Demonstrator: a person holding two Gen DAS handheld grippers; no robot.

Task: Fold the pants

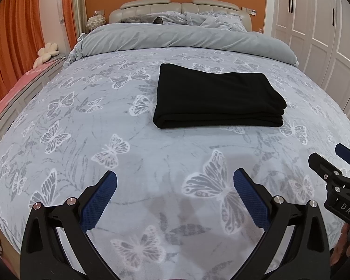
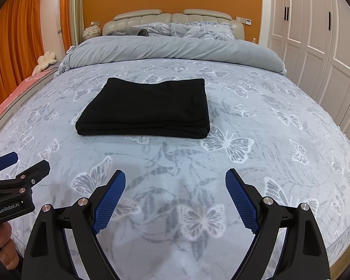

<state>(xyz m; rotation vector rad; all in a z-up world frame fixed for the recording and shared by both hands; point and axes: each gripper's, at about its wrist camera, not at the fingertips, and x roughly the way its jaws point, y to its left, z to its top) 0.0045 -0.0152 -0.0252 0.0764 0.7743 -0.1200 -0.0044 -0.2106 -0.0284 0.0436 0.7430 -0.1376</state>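
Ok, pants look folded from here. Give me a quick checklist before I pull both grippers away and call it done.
1. Black pants folded into a compact rectangle: ok.
2. Layers stacked evenly along the near edge: ok.
3. Pants lying flat on the butterfly bedspread, away from its edges: ok.
4. Left gripper open, nothing between its fingers: ok.
5. Right gripper open, clear of the fabric: ok.
6. Far side of the fold tidy: cannot tell, it is hidden behind the top layer.
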